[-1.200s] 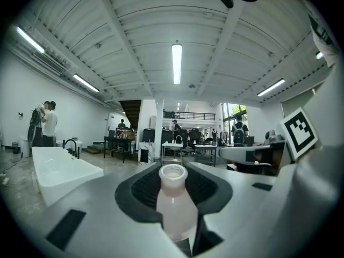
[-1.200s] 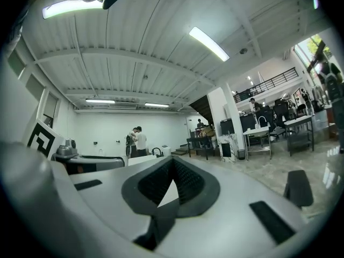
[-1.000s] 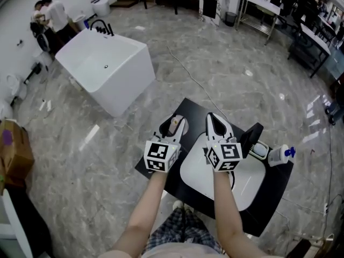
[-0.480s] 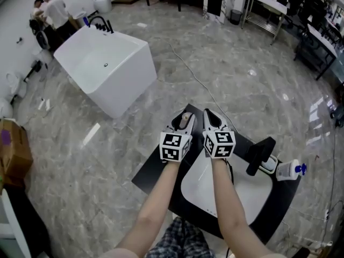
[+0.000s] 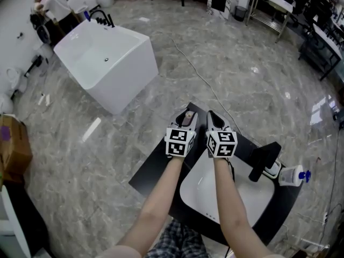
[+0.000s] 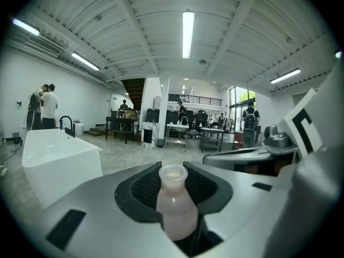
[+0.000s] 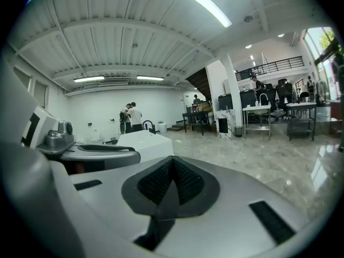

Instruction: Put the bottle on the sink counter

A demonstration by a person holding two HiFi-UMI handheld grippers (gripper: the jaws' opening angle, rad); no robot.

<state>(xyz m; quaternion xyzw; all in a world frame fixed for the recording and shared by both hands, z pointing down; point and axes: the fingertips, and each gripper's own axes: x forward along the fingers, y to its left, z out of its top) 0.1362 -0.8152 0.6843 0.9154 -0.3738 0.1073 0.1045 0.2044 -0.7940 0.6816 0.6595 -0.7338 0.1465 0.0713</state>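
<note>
My left tool (image 5: 185, 117) is clenched on a small pale bottle (image 6: 173, 206), held upright over the far edge of the black sink surface (image 5: 153, 171). My right tool (image 5: 214, 118), alongside, is closed and empty. A white bathtub (image 5: 107, 63) stands beyond.

Your left gripper (image 6: 173, 168) hides the bottle's (image 6: 173, 211) base; only its neck and shoulders show between the pads. In the head view, your forearms cover part of the white basin (image 5: 255, 198) and of the black counter's (image 5: 153, 171) near edge. The people (image 5: 51, 1) beyond the tub (image 5: 107, 63) are too small to make out. So is the blue-capped container (image 5: 290, 175) at the counter's right end.
</note>
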